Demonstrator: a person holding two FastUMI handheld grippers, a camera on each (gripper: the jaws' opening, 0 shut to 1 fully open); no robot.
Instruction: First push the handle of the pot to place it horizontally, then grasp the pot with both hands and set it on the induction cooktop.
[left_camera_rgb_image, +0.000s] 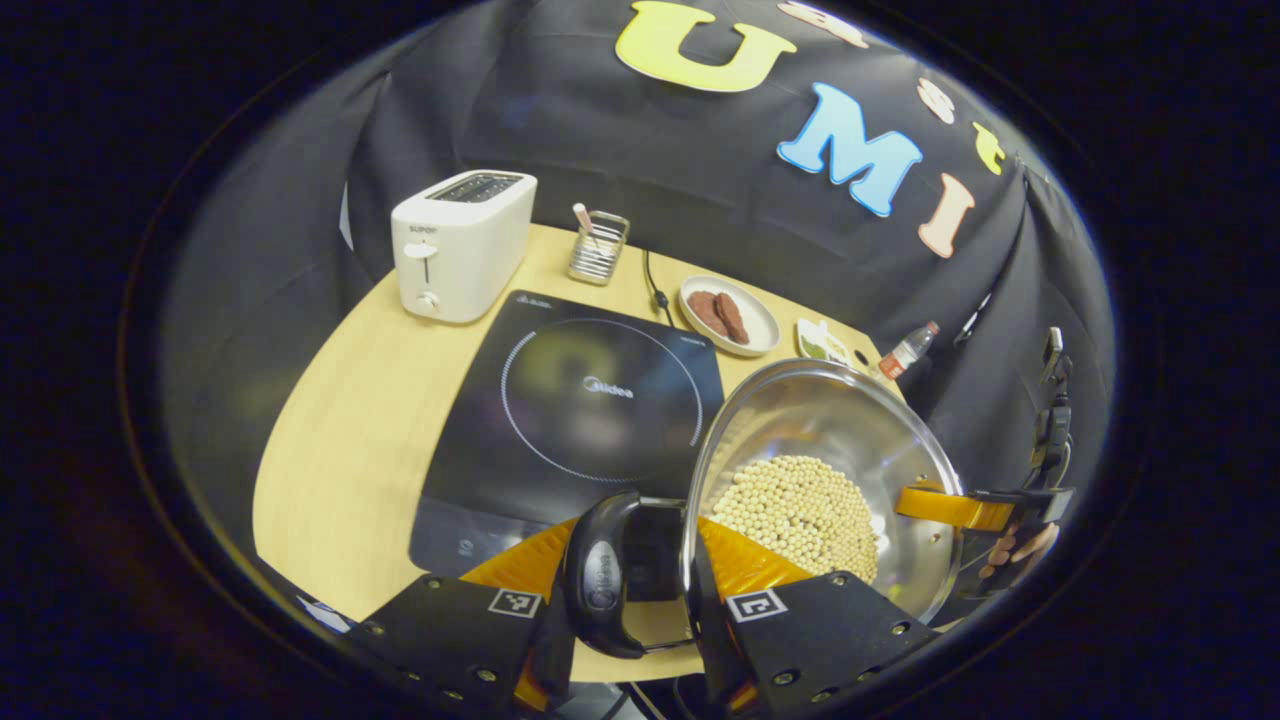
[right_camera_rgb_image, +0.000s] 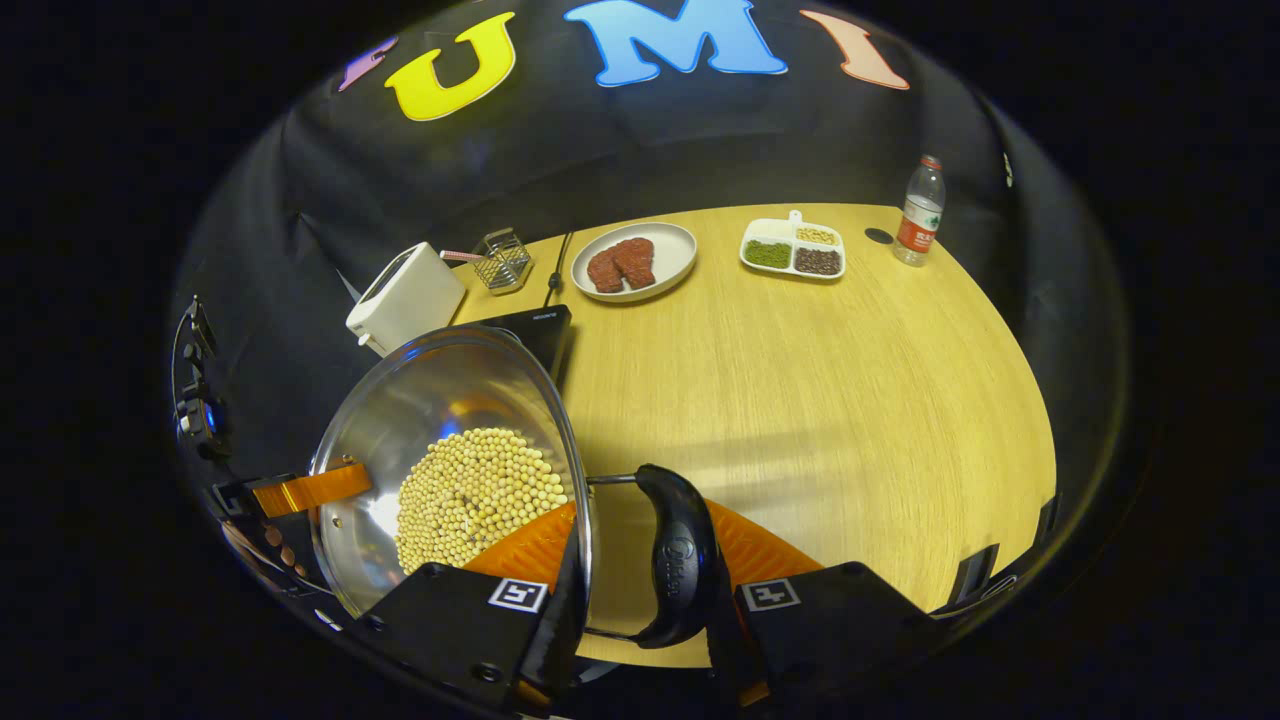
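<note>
Both handles are gripped. Left gripper view: left gripper jaws pinch a black handle of the pot, held right of the induction cooktop. Right gripper view: right gripper jaws pinch the opposite handle above the tabletop. Judged: placement remains.

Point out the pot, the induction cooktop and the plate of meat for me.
pot (left_camera_rgb_image: 800, 505): left gripper view, on the beans inside it.
induction cooktop (left_camera_rgb_image: 600, 400): left gripper view, centre of its ring.
plate of meat (right_camera_rgb_image: 668, 262): right gripper view, on the bare rim.
</note>
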